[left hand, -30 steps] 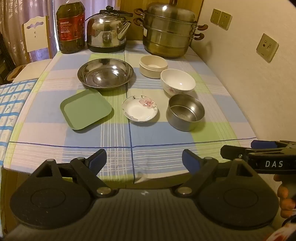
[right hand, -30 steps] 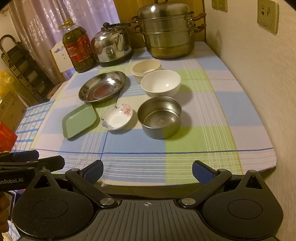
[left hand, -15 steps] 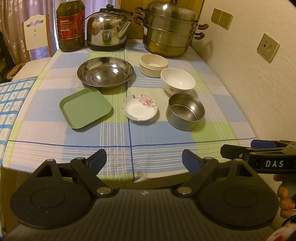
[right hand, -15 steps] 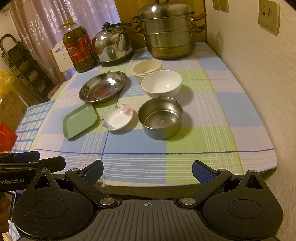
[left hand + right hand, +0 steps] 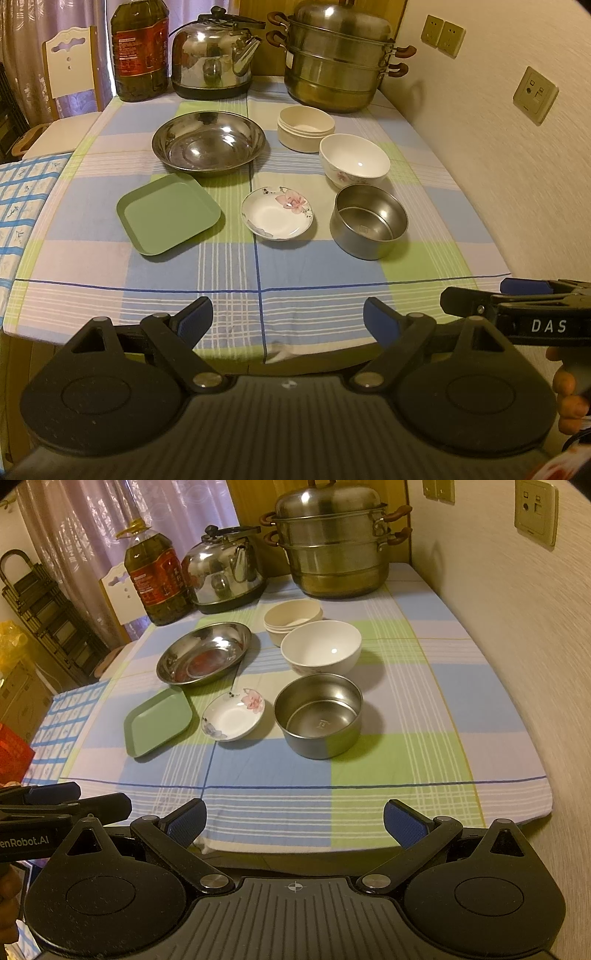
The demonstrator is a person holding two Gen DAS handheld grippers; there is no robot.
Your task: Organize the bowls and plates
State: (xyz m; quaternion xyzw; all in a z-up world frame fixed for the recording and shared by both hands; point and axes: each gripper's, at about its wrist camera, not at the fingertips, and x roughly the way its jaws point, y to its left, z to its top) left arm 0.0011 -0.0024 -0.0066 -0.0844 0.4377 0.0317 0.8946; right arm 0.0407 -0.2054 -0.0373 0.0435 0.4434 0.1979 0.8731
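Both grippers' fingers [image 5: 195,314] [image 5: 404,821] spread wide, holding nothing.

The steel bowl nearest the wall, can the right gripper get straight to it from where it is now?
Probably yes: the right gripper is open, and only bare tablecloth lies between it and the steel bowl.

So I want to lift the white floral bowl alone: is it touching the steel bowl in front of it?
Cannot tell. In both wrist views the white floral bowl meets the steel bowl rim with no tablecloth between, so neither shows contact or a gap.
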